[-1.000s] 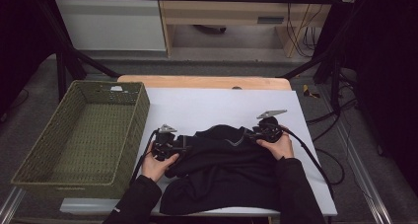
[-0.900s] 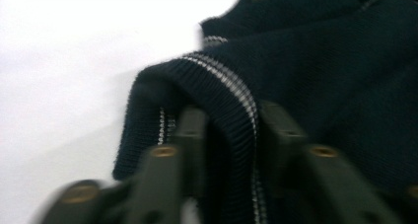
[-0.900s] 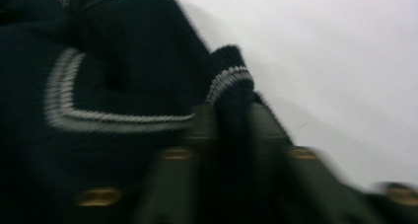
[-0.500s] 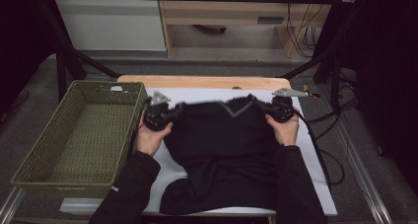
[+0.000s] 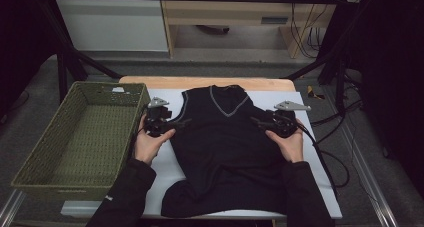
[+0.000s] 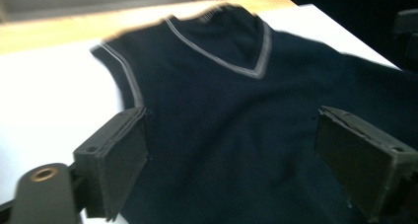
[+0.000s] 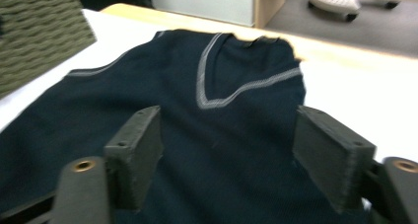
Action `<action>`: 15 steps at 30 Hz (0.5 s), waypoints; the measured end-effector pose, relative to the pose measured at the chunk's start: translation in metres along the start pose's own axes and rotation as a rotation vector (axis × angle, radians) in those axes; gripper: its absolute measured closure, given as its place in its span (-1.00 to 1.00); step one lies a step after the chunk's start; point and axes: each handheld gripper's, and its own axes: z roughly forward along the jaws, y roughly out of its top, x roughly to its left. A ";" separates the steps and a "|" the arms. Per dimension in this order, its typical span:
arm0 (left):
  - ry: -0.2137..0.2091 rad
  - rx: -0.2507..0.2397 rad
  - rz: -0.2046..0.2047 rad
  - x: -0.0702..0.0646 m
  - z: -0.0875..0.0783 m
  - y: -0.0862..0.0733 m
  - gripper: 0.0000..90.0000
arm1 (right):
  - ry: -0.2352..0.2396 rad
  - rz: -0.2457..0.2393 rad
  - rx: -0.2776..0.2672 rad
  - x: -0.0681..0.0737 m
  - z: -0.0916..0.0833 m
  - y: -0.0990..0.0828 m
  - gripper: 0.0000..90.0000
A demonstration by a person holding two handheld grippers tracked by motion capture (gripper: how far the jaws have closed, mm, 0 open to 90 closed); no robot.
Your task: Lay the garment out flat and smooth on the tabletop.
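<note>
Item: dark sleeveless V-neck vest (image 5: 222,142), grey trim at neck and armholes. It is lying flat, face up, on the white-covered desk (image 5: 315,152), neckline toward the far edge, hem toward me. I am holding the left claw (image 5: 182,123) at its left armhole side and the right claw (image 5: 256,121) at its right side. Both claws' jaws have just been opening and are standing apart over the fabric, clamping nothing. Green woven basket (image 5: 75,137) is sitting just left of the vest.
</note>
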 end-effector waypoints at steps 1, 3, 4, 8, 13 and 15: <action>-0.010 0.013 0.002 -0.003 -0.002 -0.005 -0.83 | 0.003 0.006 -0.008 0.001 -0.005 -0.004 -0.51; -0.028 0.029 0.013 -0.009 -0.005 -0.016 -0.91 | 0.016 0.013 -0.015 0.002 -0.016 -0.011 -0.58; -0.038 0.033 0.017 -0.011 -0.006 -0.021 -0.93 | 0.022 0.020 -0.020 0.003 -0.021 -0.015 -0.61; -0.053 0.075 0.049 -0.020 -0.010 -0.041 -0.97 | 0.046 0.025 -0.002 0.007 -0.037 -0.030 -0.73; -0.080 0.098 0.073 -0.028 -0.022 -0.064 -0.97 | 0.054 0.000 0.033 0.014 -0.055 -0.052 -0.72; -0.073 0.113 0.095 -0.031 -0.026 -0.074 -0.94 | 0.047 -0.002 0.062 0.016 -0.061 -0.060 -0.72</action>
